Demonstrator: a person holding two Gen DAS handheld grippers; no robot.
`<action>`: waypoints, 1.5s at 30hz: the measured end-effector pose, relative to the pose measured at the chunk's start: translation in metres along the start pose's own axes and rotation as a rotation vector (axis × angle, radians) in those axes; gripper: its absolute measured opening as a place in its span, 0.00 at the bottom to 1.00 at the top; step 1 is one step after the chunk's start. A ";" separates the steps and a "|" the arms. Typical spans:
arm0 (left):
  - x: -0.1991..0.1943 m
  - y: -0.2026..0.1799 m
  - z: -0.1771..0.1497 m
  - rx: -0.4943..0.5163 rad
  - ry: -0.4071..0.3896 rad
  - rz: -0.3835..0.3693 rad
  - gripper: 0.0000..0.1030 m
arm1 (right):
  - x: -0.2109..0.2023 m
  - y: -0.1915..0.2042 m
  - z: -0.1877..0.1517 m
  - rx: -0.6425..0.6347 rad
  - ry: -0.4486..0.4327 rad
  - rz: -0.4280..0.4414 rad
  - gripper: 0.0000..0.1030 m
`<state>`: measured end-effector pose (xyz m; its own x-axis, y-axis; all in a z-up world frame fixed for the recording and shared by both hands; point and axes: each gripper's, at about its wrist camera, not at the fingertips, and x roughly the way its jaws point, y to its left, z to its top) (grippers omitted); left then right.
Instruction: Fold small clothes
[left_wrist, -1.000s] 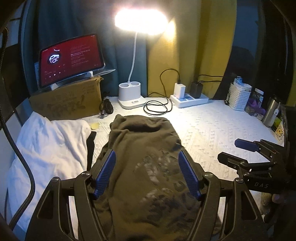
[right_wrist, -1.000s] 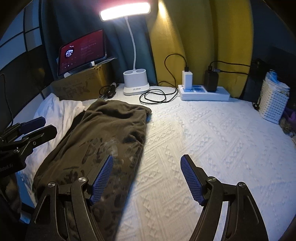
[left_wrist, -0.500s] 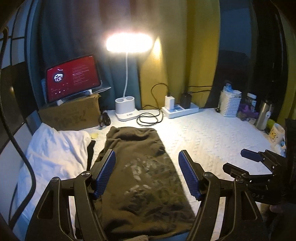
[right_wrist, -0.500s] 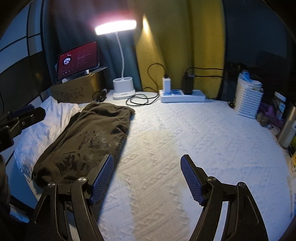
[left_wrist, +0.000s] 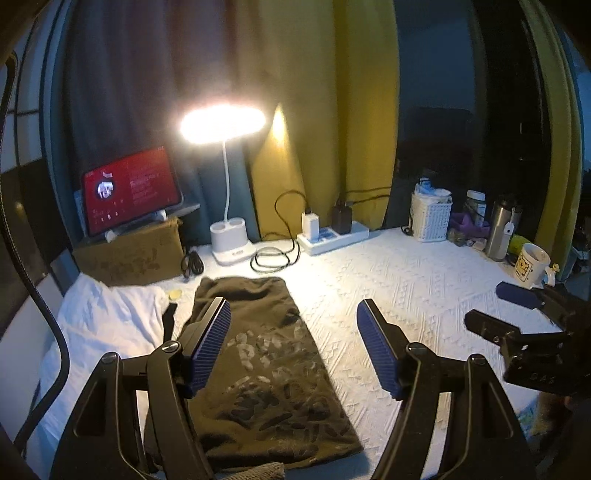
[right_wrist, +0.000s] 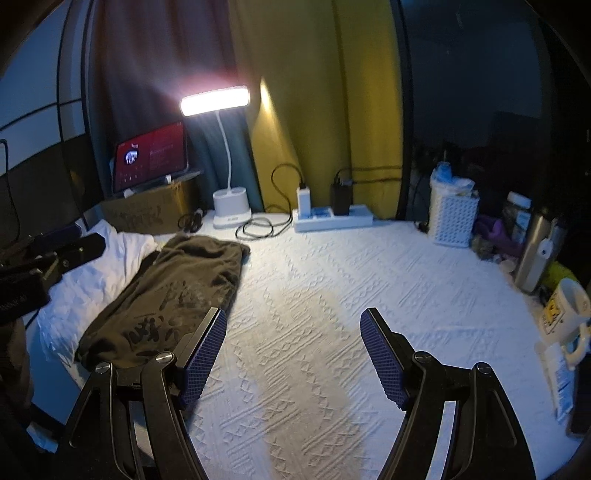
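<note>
White bedspread (right_wrist: 332, 295) carries an olive garment (left_wrist: 266, 369), near edge cropped; both grippers spread, empty.

From my left tool (left_wrist: 293, 347), its left finger (left_wrist: 207, 347) covers the near left edge of the olive garment (left_wrist: 273, 369), and the frame's bottom edge cuts off the hem below it. The print on the cloth is too worn and dim for me to read. Off to that tool's right, the right tool (left_wrist: 517, 314) runs out of frame. In the right wrist view the mug (right_wrist: 567, 310) is cropped at the edge, and the tablet (right_wrist: 149, 157) text is too small to make out.
</note>
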<state>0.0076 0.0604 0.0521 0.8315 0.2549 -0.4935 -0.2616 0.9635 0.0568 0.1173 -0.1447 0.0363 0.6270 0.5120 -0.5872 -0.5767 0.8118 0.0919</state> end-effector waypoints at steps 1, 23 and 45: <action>-0.003 -0.002 0.001 0.005 -0.011 0.001 0.77 | -0.006 0.000 0.002 -0.003 -0.011 -0.004 0.75; -0.064 -0.009 0.025 0.039 -0.171 -0.035 0.82 | -0.096 0.009 0.037 -0.007 -0.163 -0.058 0.86; -0.095 -0.003 0.042 0.060 -0.283 -0.023 0.91 | -0.151 0.022 0.062 -0.065 -0.300 -0.133 0.90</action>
<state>-0.0501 0.0367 0.1353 0.9429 0.2373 -0.2337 -0.2186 0.9703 0.1036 0.0420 -0.1867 0.1765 0.8195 0.4705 -0.3272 -0.5056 0.8623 -0.0264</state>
